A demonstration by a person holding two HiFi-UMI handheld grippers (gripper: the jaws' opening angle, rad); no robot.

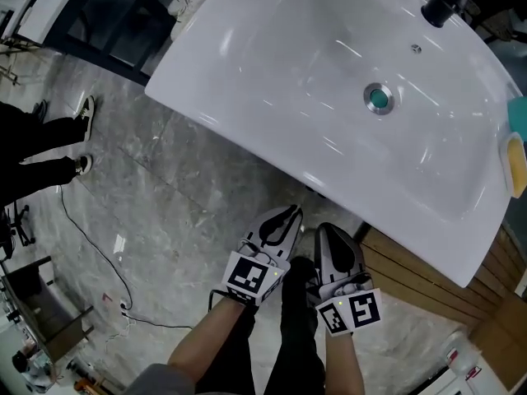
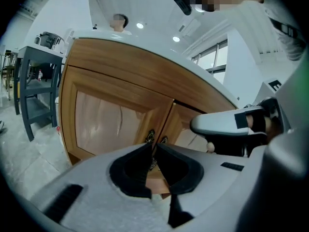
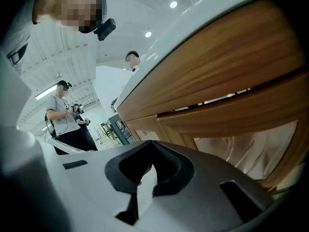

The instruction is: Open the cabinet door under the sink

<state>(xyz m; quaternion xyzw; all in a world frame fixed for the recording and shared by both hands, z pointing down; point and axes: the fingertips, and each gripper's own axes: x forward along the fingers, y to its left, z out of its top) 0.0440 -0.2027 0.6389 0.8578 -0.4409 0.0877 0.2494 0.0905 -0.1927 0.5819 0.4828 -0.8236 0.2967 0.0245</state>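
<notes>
Under the sink (image 1: 272,81), the left gripper (image 2: 152,149) and right gripper (image 3: 152,153) are hovering before the cabinet door (image 2: 111,115), fingers (image 2: 130,168) nearly pressed together, pinching nothing. Without opening wider, they are risking bumping its little handle (image 2: 150,137).

Wooden cabinet doors (image 2: 111,115), small metal handles (image 2: 150,137) at their seam, left claw (image 2: 152,150) nearly closed before them

— Is there room in front of the cabinet (image 2: 120,110)?
— Yes. Bare floor (image 1: 165,204) lies open toward the head view's left, crossed by one cable (image 1: 90,241). Overhead the sink (image 1: 329,97) juts out, barring the way up.
</notes>
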